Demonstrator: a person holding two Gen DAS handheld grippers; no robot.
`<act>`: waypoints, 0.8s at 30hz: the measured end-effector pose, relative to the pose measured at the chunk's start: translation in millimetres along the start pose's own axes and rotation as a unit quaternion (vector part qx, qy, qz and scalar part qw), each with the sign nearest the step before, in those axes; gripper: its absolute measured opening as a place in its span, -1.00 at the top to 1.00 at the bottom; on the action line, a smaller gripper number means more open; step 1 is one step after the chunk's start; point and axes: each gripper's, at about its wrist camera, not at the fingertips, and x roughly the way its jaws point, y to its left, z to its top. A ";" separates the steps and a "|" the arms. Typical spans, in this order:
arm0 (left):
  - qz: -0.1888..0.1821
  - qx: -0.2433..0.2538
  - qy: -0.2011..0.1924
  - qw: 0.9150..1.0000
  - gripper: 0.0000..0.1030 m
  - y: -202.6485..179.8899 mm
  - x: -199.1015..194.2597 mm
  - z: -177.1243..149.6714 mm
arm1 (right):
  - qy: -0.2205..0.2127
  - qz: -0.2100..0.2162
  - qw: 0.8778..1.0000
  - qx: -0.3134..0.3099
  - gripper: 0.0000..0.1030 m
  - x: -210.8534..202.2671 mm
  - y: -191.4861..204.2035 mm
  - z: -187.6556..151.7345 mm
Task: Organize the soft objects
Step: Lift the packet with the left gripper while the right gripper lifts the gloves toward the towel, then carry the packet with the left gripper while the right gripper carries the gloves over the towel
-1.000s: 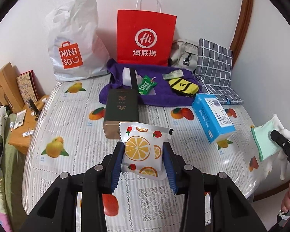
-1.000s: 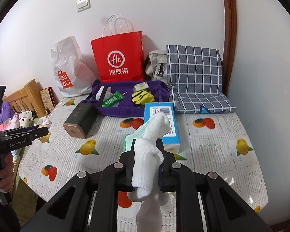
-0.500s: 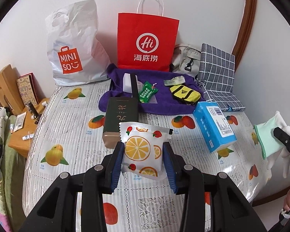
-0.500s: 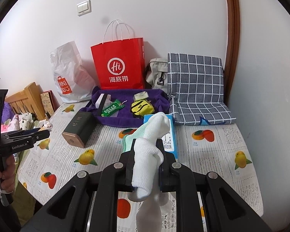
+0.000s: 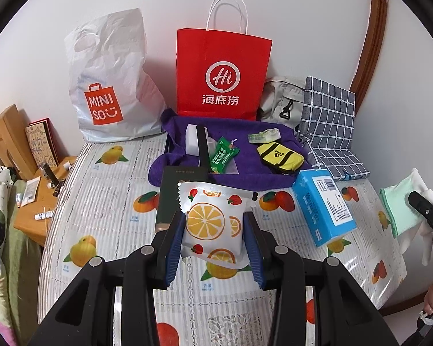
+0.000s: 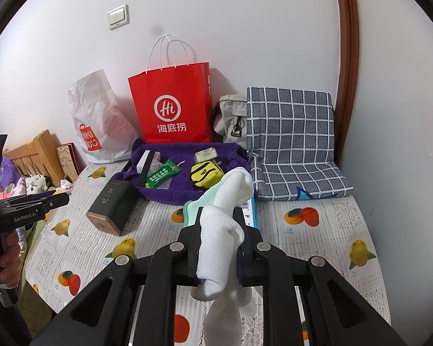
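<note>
Round table (image 5: 106, 201) under a fruit-printed plastic cover, pushed against a white wall. At its back edge stood a red paper carrier bag (image 5: 223, 72) and a white plastic shopping bag (image 5: 112, 80), with a purple towel-like cloth (image 5: 245, 161) spread in front of them, already bearing a yellow zip pouch (image 5: 280, 154) and a green sachet (image 5: 223, 157). A blue tissue box (image 5: 322, 207) and a dark green box (image 6: 111, 210) lay nearer on the cover.

Step in hand, as judged: carry phase, both items lifted clear of the table and headed toward the purple cloth. Next move would call for bringing each item over a bare patch of the cloth, lowering, then letting go; the limp glove may drape or snag on a jaw.

Left gripper (image 5: 213, 233): jaws partly apart, blue pads clamped on either side of a puffy white snack packet printed with orange slices (image 5: 212, 225), held above the table, short of the cloth.

Right gripper (image 6: 220, 230): jaws nearly together, pinching a white knit glove with a mint-green cuff (image 6: 222, 216); glove fingers hung below the jaws, cuff pointing toward the cloth.
</note>
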 end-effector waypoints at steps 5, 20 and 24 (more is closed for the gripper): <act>0.000 0.002 -0.003 1.000 0.26 0.9 6.5 11.6 | -0.001 0.000 1.000 0.000 0.68 4.3 -0.5 4.6; 0.001 -0.002 -0.003 1.000 0.26 7.3 32.4 32.7 | 0.011 0.000 1.000 0.000 0.68 39.8 0.2 22.2; 0.000 0.000 -0.006 1.000 0.26 7.4 38.0 39.9 | 0.015 -0.002 1.000 -0.002 0.68 50.8 0.2 27.2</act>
